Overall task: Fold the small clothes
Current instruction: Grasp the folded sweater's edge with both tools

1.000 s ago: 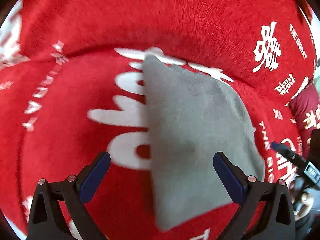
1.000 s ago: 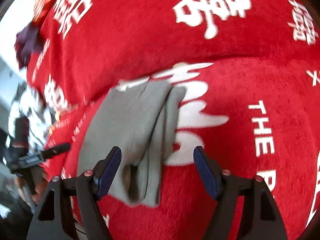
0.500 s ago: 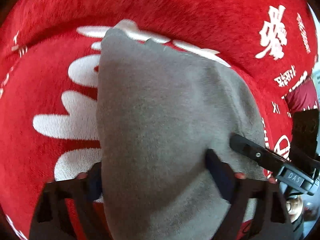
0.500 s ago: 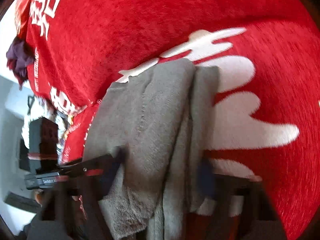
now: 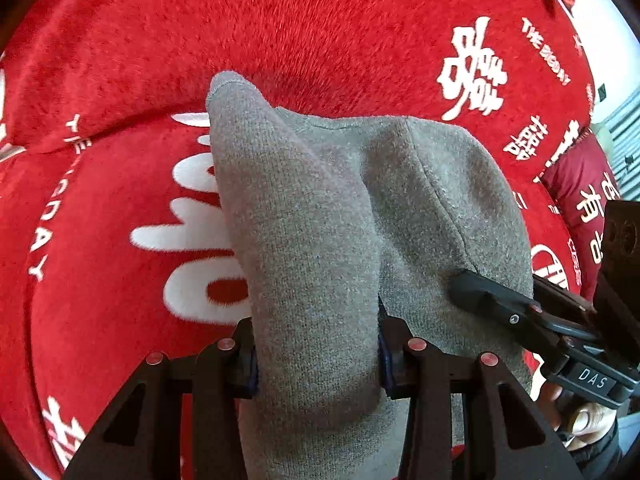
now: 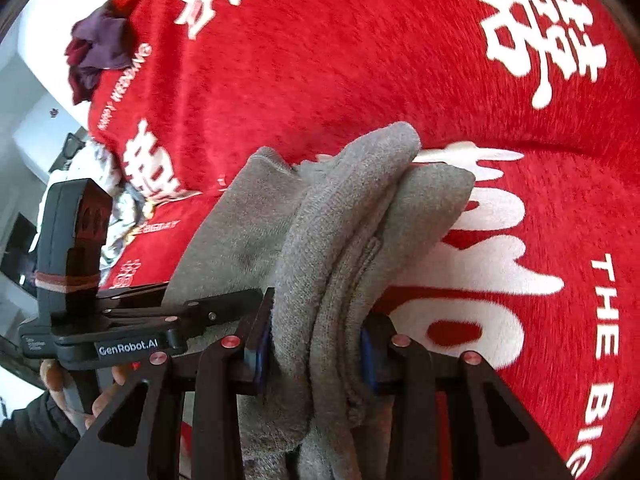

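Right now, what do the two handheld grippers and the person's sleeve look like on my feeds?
Both are black angular frames with small red rivets and blue finger pads. The left gripper carries white "GenRobot.AI" lettering and a boxy black block on top; the right gripper has a "DAS" label. The sleeve is dark.

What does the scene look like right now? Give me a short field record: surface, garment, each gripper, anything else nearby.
surface: red blanket with white lettering
garment: grey knit garment, bunched and partly raised off the blanket
left gripper: jaws have just closed onto a grey fold
right gripper: jaws have just closed onto stacked grey layers
nearby: dark purple cloth at the blanket's far edge
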A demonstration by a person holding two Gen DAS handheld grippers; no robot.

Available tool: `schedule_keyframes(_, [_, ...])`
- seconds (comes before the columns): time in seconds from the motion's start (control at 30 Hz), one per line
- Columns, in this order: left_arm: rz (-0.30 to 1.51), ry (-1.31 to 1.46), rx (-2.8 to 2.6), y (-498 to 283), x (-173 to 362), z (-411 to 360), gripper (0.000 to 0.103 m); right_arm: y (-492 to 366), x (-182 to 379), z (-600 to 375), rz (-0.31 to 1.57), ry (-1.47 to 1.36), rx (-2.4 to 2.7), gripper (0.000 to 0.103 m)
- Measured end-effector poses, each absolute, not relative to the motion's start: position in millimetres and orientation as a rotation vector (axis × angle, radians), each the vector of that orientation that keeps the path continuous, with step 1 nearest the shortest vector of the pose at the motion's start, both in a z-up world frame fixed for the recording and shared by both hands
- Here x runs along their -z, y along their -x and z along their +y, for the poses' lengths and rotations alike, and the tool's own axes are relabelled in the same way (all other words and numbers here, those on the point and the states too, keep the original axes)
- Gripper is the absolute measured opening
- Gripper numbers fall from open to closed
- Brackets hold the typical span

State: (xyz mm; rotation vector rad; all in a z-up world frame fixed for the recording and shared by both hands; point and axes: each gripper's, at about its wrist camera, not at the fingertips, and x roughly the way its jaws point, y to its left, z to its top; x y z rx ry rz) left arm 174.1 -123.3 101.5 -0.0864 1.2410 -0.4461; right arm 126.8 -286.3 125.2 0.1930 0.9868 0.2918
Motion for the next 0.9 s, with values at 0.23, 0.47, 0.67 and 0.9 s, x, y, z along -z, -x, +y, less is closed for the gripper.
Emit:
schedule_keyframes(0.23, [1.212, 0.032, 0.419, -122, -119, -102, 0.044, -79, -140, -245, 0.987, -0.132, -0.323, 0.038])
schedule_keyframes(0.47, [1.188, -0.065, 0.387, -79, -107, -91, 0.044, -36, -120, -218, 1.001, -0.084, -0.319, 0.038])
schedule_keyframes(0.67, [1.211, -0.099, 0.371, -61, -69, -82, 0.045, -18, -84, -209, 1.028, -0.033, -0.288, 0.038])
schedule_keyframes(0.9, [1.107, -0.140, 0.313, -46, -53, -78, 0.084, -21, -49, -238, 1.101, -0.133, -0.212, 0.051])
